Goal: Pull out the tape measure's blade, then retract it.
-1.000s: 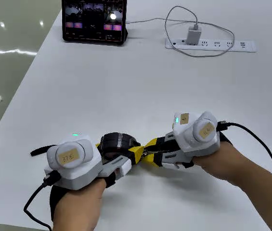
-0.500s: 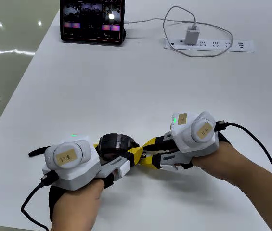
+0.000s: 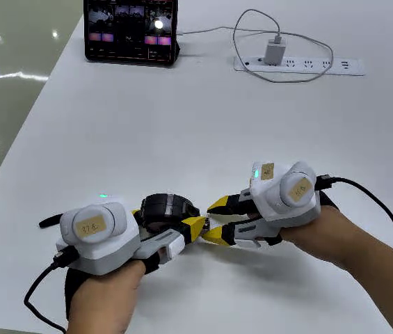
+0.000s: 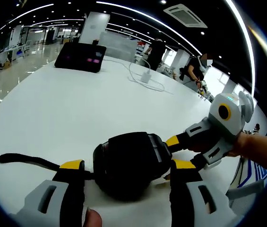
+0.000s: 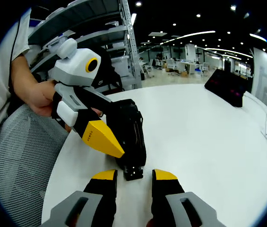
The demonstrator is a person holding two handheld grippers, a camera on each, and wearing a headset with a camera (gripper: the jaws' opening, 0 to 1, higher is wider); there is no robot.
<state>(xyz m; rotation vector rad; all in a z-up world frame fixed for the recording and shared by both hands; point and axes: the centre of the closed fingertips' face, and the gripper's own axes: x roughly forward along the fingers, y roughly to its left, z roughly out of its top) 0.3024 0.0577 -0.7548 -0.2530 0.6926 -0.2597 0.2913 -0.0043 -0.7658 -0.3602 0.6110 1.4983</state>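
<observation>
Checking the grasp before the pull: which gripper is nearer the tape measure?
Left. The left gripper clamps the tape measure from both sides; the right gripper is open at its front, jaws flanking the blade hook.

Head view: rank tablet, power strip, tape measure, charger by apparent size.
1. tablet, even cropped by the top edge.
2-3. power strip and tape measure: roughly alike. The tape measure is nearer and partly hidden, so unranked.
4. charger, plugged into the strip.

Left claw (image 4: 127,165) gripping; right claw (image 5: 134,175) open, opposite.
</observation>
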